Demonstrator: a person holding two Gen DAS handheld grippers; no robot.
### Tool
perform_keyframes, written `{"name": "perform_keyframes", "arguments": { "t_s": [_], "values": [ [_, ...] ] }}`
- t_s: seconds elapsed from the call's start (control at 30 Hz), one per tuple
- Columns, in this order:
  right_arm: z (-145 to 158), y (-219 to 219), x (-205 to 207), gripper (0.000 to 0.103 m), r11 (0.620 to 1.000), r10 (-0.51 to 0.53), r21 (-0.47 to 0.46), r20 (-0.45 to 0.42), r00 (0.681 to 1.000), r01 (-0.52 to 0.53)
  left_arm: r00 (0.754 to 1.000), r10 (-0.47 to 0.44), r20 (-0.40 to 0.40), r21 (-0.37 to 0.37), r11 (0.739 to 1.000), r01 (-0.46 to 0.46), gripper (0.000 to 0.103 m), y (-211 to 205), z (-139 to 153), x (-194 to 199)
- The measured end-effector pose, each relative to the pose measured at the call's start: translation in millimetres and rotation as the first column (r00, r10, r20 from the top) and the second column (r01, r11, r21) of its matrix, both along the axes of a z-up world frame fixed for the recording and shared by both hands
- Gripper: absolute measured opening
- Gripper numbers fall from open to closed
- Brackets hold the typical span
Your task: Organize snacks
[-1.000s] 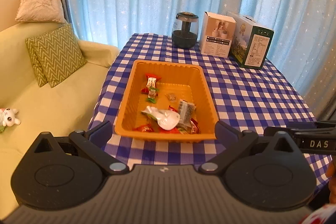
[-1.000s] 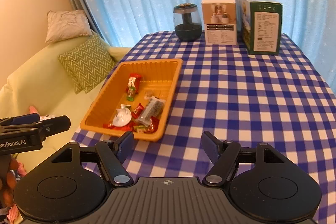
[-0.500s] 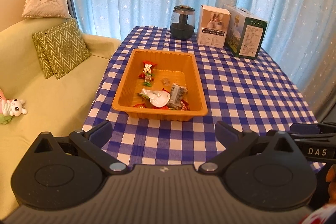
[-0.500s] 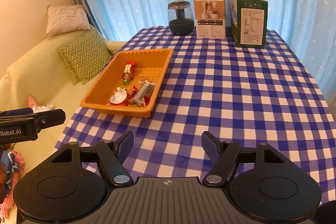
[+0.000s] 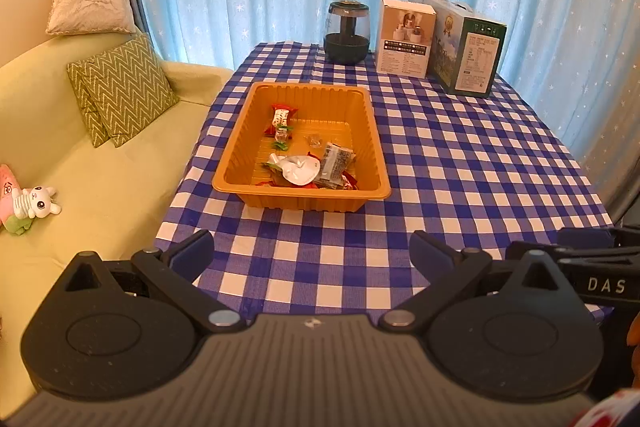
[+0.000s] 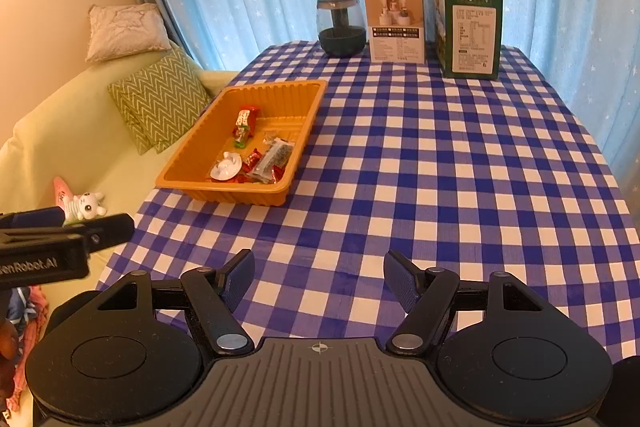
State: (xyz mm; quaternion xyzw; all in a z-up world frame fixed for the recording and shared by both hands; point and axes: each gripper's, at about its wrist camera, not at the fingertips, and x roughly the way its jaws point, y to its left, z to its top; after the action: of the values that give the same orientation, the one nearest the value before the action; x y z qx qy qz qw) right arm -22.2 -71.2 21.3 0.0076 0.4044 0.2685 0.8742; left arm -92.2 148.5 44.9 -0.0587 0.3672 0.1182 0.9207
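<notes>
Landmark: the orange tray point(image 5: 378, 163) on the checked tablecloth point(image 6: 440, 163); every place below is given from it.
Snacks: wrapped snacks point(image 5: 316, 169) lie inside the tray, most heaped at its near end, one red-and-white piece point(image 5: 281, 117) alone toward the middle. No loose snack shows on the cloth around the tray.
Left gripper point(image 5: 311, 251): jaws wide apart, nothing between them, over the cloth on the near side of the tray and well apart from it.
Right gripper point(image 6: 319, 277): jaws apart and empty, nearer than the tray and off to its right.
Far end: a dark jar point(image 5: 346, 33), a white box point(image 5: 405, 39) and a green box point(image 5: 468, 57) stand beyond the tray, by the curtain.
Stage, as a judgement: the gathering looks done or nearly so; both tools sit back from the tray.
Doing it well: check the cloth on all sides of the tray for a stray wrapper before finishing; if reaching in again, come down over the near heap with jaws open, pinch one wrapper at its middle, and avoid nudging the light tray toward the table edge beside the sofa point(image 5: 100, 187).
</notes>
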Motion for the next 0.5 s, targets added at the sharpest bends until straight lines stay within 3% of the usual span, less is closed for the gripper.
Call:
{"name": "perform_keyframes", "arguments": {
  "t_s": [0.5],
  "values": [
    [-0.1, -0.3, 0.7, 0.071, 1.0, 0.002, -0.004, 0.008, 1.0, -0.002, 1.0, -0.008, 0.0, -0.01, 1.0, 0.008, 0.103, -2.2, -1.8, 0.9]
  ]
}}
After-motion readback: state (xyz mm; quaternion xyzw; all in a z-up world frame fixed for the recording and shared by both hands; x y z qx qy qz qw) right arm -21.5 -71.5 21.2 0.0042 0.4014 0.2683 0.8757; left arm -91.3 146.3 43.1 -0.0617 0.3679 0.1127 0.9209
